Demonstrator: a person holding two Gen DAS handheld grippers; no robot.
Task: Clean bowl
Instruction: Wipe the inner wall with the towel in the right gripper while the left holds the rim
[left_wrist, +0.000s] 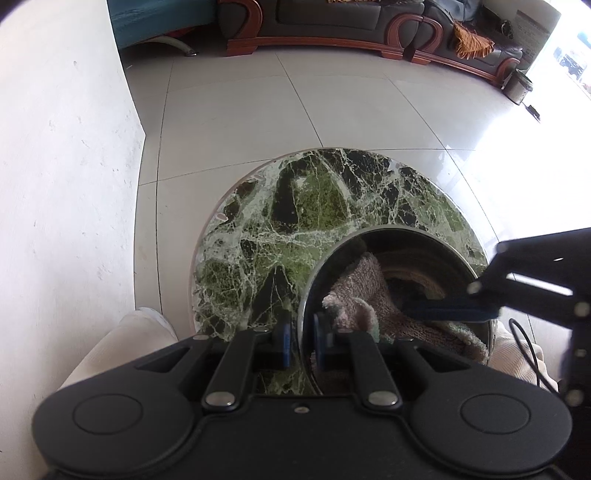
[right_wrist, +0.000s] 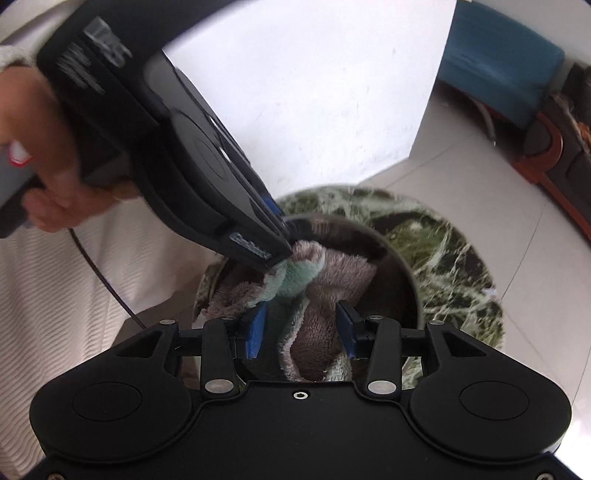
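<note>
A shiny metal bowl (left_wrist: 424, 251) stands on a round green marble table (left_wrist: 280, 221). A fluffy pink and green cloth (left_wrist: 365, 291) lies crumpled inside it. My left gripper (left_wrist: 301, 343) is shut on the bowl's near rim, one blue pad outside and one inside. In the right wrist view the left gripper (right_wrist: 286, 247) comes in from the upper left and pinches the bowl (right_wrist: 402, 280) at its rim. My right gripper (right_wrist: 301, 332) hangs over the bowl, open, with a fold of the cloth (right_wrist: 343, 269) between its blue pads. One right finger (left_wrist: 443, 311) reaches into the bowl from the right.
The table (right_wrist: 458, 258) is small, with pale floor tiles (left_wrist: 240, 122) all round. A white wall (left_wrist: 66, 147) stands on the left, a dark sofa (left_wrist: 332, 22) at the back. A person's knee (left_wrist: 122, 343) and hand (right_wrist: 48, 177) are close, and a black cable (right_wrist: 99, 273) hangs down.
</note>
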